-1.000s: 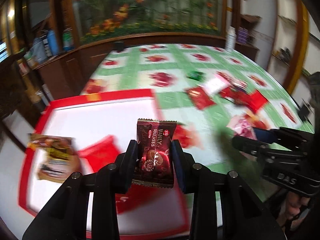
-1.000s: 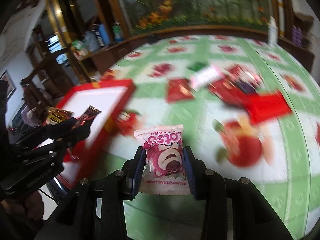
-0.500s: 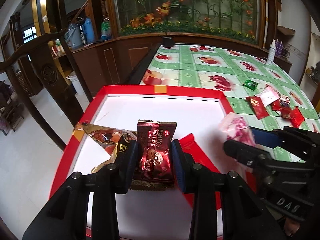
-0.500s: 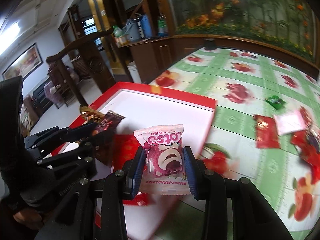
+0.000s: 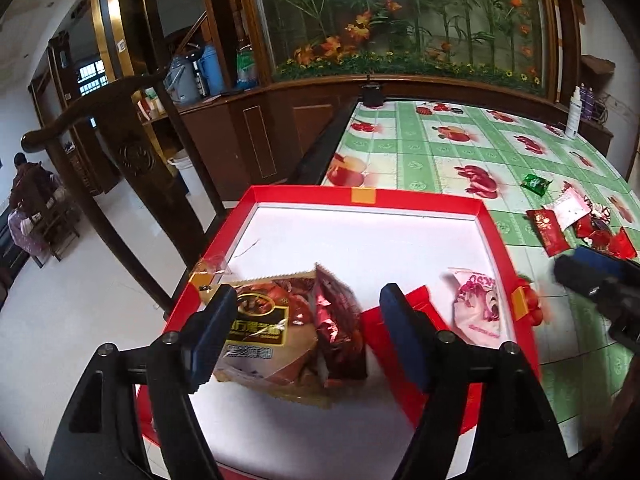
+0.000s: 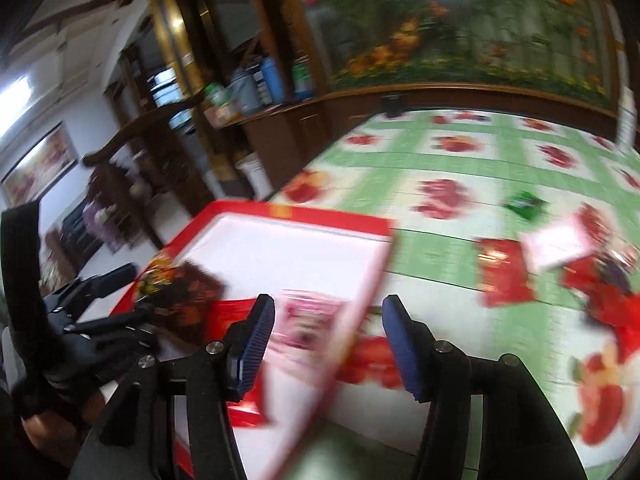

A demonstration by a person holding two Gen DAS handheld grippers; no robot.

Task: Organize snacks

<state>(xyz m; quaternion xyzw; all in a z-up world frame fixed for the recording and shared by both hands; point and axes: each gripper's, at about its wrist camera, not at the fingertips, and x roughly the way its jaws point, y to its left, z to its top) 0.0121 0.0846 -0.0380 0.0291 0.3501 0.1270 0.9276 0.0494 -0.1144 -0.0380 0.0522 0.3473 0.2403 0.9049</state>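
Observation:
A red tray with a white floor (image 5: pixel 360 248) sits at the table's near-left corner. My left gripper (image 5: pixel 308 340) is open above it. Between its fingers a dark red snack pack (image 5: pixel 340 328) lies on a brown and gold packet (image 5: pixel 260 332). A red packet (image 5: pixel 400 320) and a pink Lotso packet (image 5: pixel 478 306) lie to the right in the tray. My right gripper (image 6: pixel 326 344) is open over the tray's right rim (image 6: pixel 360 300), above the pink packet (image 6: pixel 308 320). It also shows in the left wrist view (image 5: pixel 592 280).
Several loose snacks lie on the green and white fruit-print tablecloth (image 5: pixel 440 156): a green packet (image 5: pixel 536 182), a red packet (image 5: pixel 548 230), a white packet (image 5: pixel 570 210). A wooden chair (image 5: pixel 132 152) stands left of the table. A spray bottle (image 5: pixel 573 114) stands at the far right.
Both grippers have opened. The dark red pack has dropped from the left gripper onto the brown packet, and the pink packet has dropped from the right gripper into the tray. The right wrist view is blurred with motion.

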